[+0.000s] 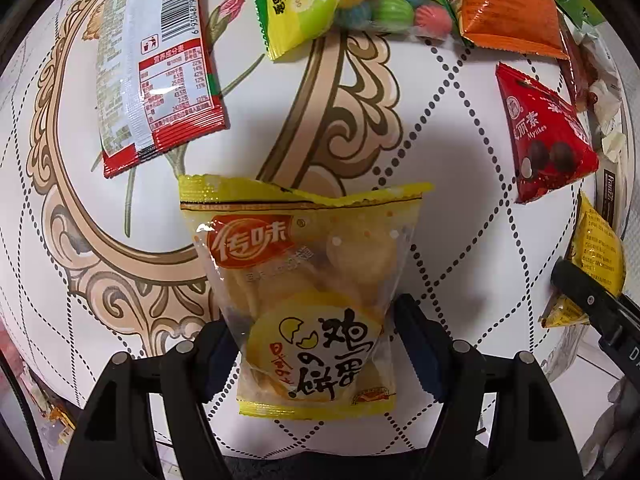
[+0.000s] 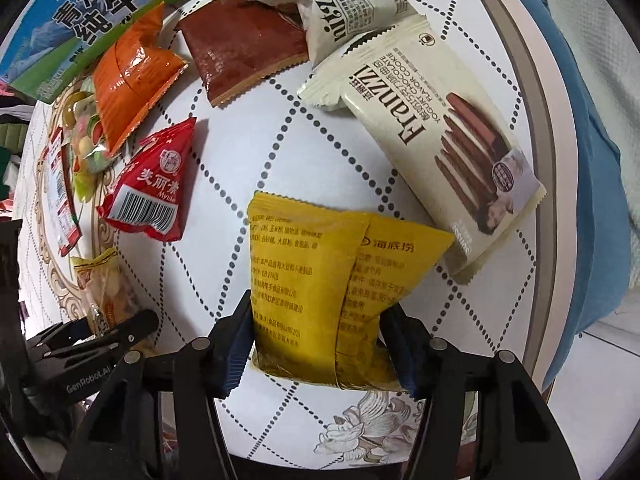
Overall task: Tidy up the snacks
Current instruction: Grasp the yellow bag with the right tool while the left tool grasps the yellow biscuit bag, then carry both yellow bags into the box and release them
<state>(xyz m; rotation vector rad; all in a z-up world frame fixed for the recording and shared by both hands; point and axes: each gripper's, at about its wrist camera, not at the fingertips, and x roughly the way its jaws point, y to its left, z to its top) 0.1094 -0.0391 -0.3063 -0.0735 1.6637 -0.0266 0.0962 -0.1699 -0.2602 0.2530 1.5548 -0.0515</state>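
Note:
My left gripper [image 1: 316,344] is shut on a clear yellow bag of egg biscuits [image 1: 308,280], its pads pinching the bag's lower sides just above the patterned tablecloth [image 1: 440,128]. My right gripper [image 2: 320,340] is shut on a mustard-yellow snack packet [image 2: 320,276], printed back facing up. The right gripper's finger also shows at the right edge of the left wrist view [image 1: 588,300], with the mustard packet [image 1: 596,248] behind it. The left gripper [image 2: 96,332] and its biscuit bag [image 2: 104,288] show at the lower left of the right wrist view.
Loose snacks lie around: a red-and-white packet [image 1: 156,64], a candy bag [image 1: 340,0], an orange packet [image 1: 508,4], a red triangular Mylikes pack [image 1: 548,136], a cream Franzzi cookie pack [image 2: 436,128], a brown packet [image 2: 248,48], a milk carton [image 2: 100,12]. The table's edge [image 2: 536,80] runs along the right.

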